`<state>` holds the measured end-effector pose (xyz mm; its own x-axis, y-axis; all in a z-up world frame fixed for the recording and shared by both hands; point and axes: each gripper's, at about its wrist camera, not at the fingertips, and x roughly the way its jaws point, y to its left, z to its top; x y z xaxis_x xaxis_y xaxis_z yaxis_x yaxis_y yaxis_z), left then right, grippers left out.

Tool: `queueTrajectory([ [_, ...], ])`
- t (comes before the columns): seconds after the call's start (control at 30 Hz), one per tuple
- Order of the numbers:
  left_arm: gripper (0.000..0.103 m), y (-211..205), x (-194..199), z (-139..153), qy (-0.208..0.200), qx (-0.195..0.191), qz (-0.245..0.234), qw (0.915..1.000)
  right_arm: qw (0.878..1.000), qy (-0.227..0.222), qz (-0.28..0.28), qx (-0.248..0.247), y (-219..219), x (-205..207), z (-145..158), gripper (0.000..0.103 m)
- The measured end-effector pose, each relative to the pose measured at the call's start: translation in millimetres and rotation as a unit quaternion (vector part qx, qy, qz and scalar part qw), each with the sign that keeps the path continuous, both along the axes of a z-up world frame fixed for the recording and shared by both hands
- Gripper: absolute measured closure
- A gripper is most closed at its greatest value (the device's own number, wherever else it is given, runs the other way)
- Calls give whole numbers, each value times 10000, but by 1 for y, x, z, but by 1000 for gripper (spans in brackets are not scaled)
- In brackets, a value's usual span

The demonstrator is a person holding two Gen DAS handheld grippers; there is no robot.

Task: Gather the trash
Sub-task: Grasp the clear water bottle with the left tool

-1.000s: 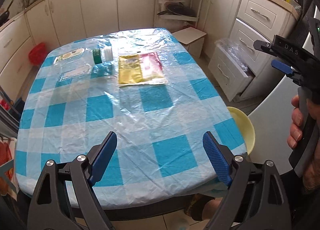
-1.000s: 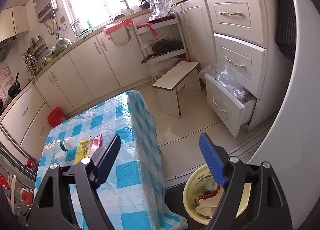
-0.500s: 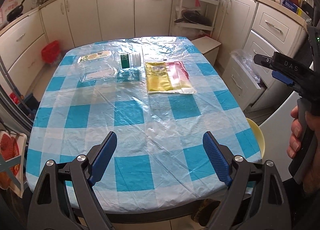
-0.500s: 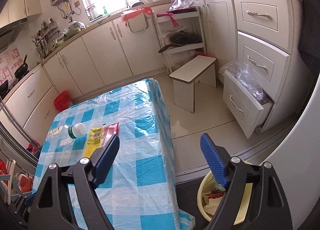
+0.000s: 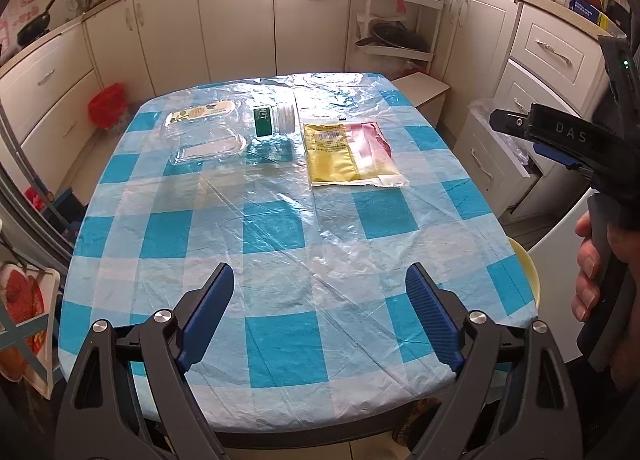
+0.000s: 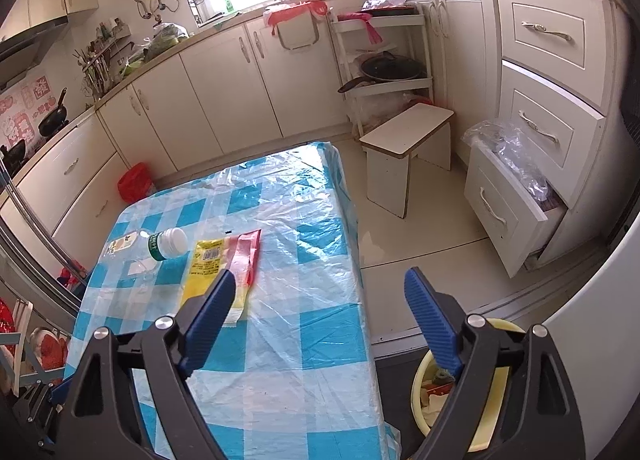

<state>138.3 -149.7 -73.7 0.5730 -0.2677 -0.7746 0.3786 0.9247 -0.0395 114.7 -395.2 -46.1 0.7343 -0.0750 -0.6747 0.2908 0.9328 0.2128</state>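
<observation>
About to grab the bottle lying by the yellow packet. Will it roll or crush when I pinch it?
The bottle lies on its side on slick plastic sheeting, so a nudge will probably roll it. It looks clear, empty and thin-walled: likely light and apt to dent.

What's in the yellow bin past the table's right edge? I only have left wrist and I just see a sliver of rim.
Observer: The yellow bin has crumpled paper and scraps in it. It is not full. It stands on the floor by the near corner of the table.
Operator: And the right tool, holding anything? I only see it side-on.
Observer: No. The right gripper is open with nothing between its fingers. Its left finger is over the table's edge and its right finger is above the bin.
</observation>
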Motion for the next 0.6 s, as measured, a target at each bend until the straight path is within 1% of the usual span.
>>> queueTrajectory([
  [0.07,19,6,3,3,-252,138,-22,9996,9999,90,114,10,5,5,-4,19],
  [0.17,19,20,14,11,-822,441,-214,9954,9991,250,344,-49,17,13,-11,19],
  [0.23,19,30,28,15,-1194,694,-376,9897,9983,329,477,-106,23,17,-15,19],
  [0.27,19,36,39,17,-1375,887,-477,9854,9977,377,547,-121,26,19,-17,19],
  [0.33,19,44,61,19,-1543,1120,-704,9791,9972,429,607,-120,30,21,-20,19],
  [0.43,19,51,100,19,-1704,1513,-1167,9667,9966,460,681,-52,32,23,-22,19],
  [0.53,19,48,137,16,-1546,1793,-1728,9561,9962,513,708,34,32,25,-25,19],
  [0.6,19,44,159,13,-1343,1763,-2027,9538,9959,543,717,109,32,27,-27,19],
])
